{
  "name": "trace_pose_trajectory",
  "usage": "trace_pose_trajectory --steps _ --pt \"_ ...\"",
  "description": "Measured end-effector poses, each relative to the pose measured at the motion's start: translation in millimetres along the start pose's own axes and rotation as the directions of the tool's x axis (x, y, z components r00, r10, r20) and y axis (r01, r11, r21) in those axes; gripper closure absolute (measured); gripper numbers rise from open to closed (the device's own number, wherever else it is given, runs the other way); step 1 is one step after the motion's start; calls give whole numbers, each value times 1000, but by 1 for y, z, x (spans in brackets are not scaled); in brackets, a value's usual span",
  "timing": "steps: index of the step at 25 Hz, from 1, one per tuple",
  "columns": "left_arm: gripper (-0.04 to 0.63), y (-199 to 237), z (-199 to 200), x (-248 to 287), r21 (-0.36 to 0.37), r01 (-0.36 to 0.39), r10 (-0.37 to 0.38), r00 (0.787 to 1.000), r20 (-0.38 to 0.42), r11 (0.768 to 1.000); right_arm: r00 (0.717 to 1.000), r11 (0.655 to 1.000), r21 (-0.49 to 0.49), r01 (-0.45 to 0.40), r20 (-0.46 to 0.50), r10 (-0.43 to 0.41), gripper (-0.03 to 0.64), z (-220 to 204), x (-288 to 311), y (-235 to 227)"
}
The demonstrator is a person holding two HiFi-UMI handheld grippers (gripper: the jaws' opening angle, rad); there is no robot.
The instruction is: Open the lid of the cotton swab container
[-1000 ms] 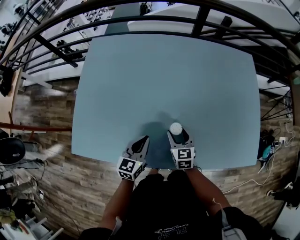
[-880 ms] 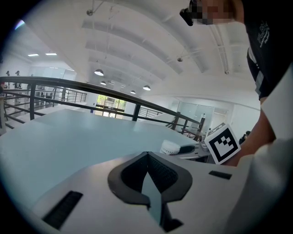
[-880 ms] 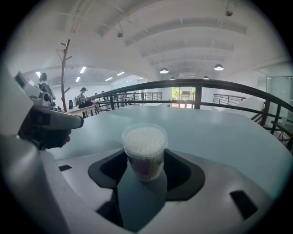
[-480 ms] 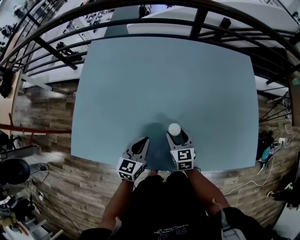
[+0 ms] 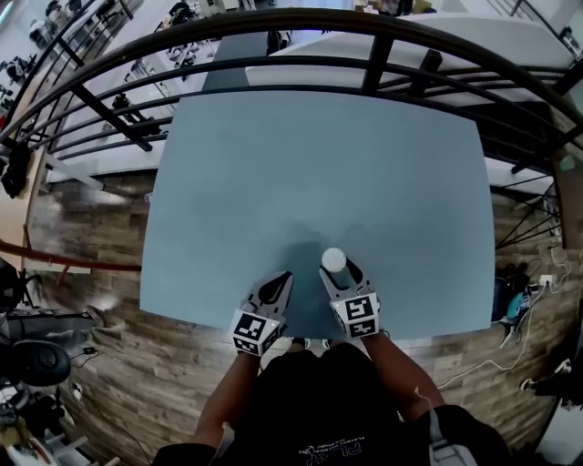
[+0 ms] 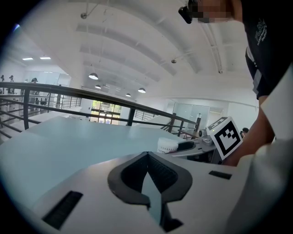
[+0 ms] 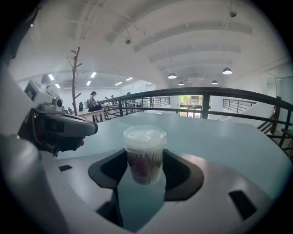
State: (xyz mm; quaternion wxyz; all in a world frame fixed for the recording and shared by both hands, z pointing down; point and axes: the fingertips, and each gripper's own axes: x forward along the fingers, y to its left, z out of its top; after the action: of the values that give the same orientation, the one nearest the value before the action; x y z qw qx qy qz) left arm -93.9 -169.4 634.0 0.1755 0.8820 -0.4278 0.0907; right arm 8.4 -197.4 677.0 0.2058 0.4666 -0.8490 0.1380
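Observation:
The cotton swab container (image 7: pixel 144 153) is a small clear tub with a white lid (image 5: pixel 333 259), and the lid is on. It stands upright between the jaws of my right gripper (image 5: pixel 336 270), which is shut on its sides near the front edge of the blue-grey table (image 5: pixel 319 164). My left gripper (image 5: pixel 279 280) hangs just to its left, shut, with nothing between its tips (image 6: pixel 147 157). In the left gripper view, the lid (image 6: pixel 167 145) shows a short way ahead to the right, beside the right gripper's marker cube (image 6: pixel 226 135).
A black metal railing (image 5: pixel 273 27) curves round the table's far side and both ends. Wooden floor (image 5: pixel 100 227) lies to the left, and cables (image 5: pixel 524 319) lie at the right. The person's arms and dark shirt (image 5: pixel 319 410) fill the near side.
Only the head view has shifted a little. Both grippers and the container keep their places relative to each other and to the table's front edge.

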Motion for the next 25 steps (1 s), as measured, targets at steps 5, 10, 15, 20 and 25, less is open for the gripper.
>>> trace_pose_trajectory --steps 5,10,15,20,25 --pt "583 -17 23 4 59 36 -38 999 29 998 1000 1000 -5 -29 -8 29 370 13 -11 -1" --pt "583 -52 38 6 201 106 -111 994 13 974 998 998 -10 -60 -8 60 370 21 -30 -5" --pt "583 -72 49 9 361 118 -119 993 -20 925 995 995 -19 -96 3 96 370 33 -44 -6" --pt "578 -77 59 14 499 104 -96 995 -41 860 989 988 -26 -150 -13 150 370 37 -46 -4" --pt "497 -88 51 18 649 147 -92 989 -119 746 979 979 -29 -200 -44 199 370 32 -44 -4"
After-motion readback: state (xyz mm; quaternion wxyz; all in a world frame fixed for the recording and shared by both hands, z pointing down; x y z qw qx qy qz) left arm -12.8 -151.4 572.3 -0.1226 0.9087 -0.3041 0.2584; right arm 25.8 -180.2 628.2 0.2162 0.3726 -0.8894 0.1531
